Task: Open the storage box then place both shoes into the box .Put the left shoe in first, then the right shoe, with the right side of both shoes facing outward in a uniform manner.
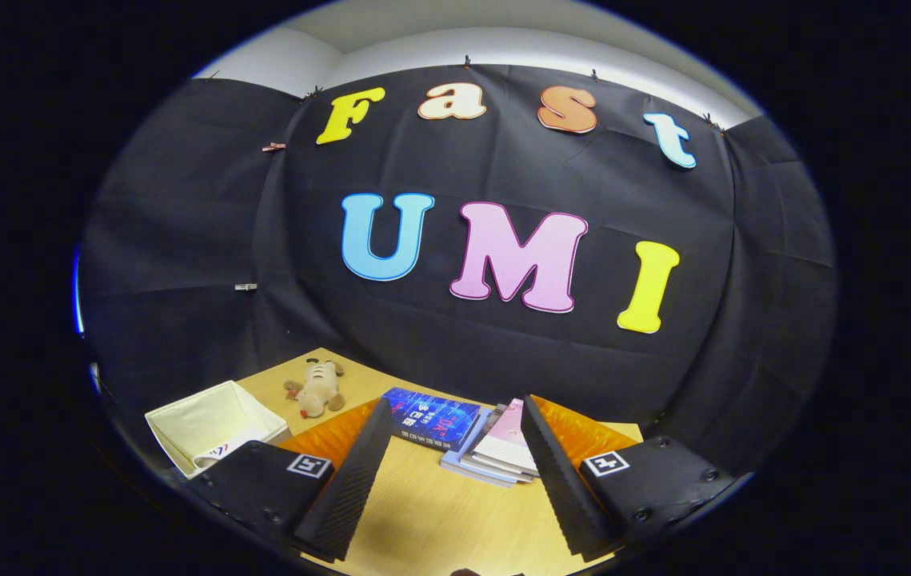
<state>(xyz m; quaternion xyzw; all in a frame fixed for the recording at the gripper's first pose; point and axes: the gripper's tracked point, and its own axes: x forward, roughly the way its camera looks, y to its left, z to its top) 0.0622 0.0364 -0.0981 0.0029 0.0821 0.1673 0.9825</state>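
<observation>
Your gripper is held above the desk with its fingers spread wide apart and nothing between them; only bare desktop lies in the gap. Just ahead of the fingertips, toward the desk's far edge, you have a loose stack of books, and a dark blue book lies flat beside it. Off to the left of your left finger, near the desk's left edge, the storage box sits with its top open, its pale cloth inside facing you. Beyond it, near the far left corner, a small plush toy lies on the desk.
</observation>
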